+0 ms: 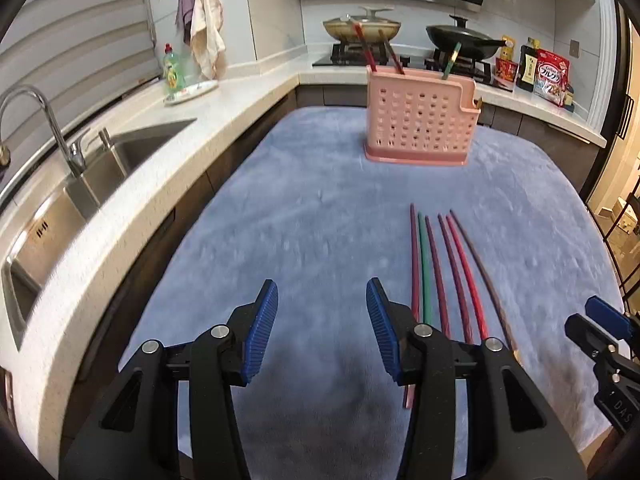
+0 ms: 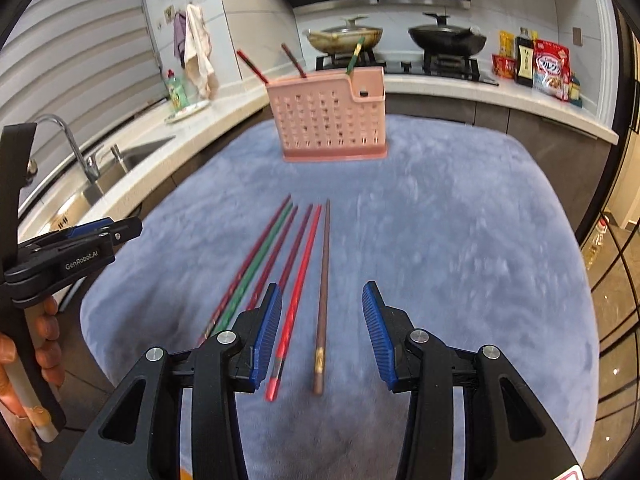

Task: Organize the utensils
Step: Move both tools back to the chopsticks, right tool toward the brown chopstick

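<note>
Hovering over the blue-covered worktop point(image 2: 460, 240), my left gripper point(image 1: 322, 320) and right gripper point(image 2: 320, 328) hold jaws open, empty; six chopsticks point(image 2: 296, 264) lie near its front edge, the pink holder point(image 2: 332, 120) toward its far edge.

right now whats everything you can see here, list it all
chopsticks: six, dark red, green, red, brown, side by side on the cloth
holder: one, pink, far end of the cloth, three more chopsticks standing in it
cloth: one, blue-grey, over the table
sink: one, steel, left counter
pans: two, on the stove behind
left gripper: open, empty, above the cloth
right gripper: open, over the red and brown chopsticks
</note>
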A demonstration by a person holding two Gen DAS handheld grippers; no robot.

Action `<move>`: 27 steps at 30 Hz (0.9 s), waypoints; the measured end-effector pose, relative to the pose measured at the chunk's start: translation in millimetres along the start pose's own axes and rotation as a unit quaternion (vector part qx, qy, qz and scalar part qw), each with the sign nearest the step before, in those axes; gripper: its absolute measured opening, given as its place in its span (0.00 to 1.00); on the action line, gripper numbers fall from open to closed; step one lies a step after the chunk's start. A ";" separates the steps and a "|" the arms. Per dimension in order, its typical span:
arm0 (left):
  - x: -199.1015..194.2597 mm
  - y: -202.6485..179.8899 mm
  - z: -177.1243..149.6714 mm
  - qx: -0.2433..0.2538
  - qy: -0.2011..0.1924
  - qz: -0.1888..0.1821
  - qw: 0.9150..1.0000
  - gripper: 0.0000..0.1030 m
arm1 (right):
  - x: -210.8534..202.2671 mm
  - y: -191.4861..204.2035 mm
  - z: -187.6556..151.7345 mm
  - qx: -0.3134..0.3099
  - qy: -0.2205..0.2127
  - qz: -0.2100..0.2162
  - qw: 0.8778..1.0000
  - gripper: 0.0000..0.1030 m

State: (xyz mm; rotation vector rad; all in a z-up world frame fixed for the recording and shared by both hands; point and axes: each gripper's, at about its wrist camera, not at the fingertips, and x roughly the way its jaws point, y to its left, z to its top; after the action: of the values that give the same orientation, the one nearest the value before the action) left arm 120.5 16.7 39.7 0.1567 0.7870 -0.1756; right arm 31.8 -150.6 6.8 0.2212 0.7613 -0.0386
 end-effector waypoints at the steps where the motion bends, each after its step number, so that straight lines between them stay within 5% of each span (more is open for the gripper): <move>1: 1.2 0.0 -5.3 0.000 0.003 0.001 1.000 0.43 | 2.4 1.0 -4.4 0.000 0.004 0.000 1.000 0.40; 16: 12.7 -9.2 -51.7 0.009 0.030 -0.006 0.999 0.43 | 40.1 -2.3 -39.8 0.023 0.036 -0.007 0.999 0.36; 27: 17.9 -12.9 -64.5 0.016 0.041 -0.021 0.999 0.44 | 54.0 1.6 -48.4 0.013 0.047 -0.016 0.999 0.17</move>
State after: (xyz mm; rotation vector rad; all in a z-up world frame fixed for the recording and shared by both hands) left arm 85.8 15.7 -18.9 0.1787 0.8703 -0.2220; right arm 38.2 -136.3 -64.1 0.2376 0.8583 -0.0693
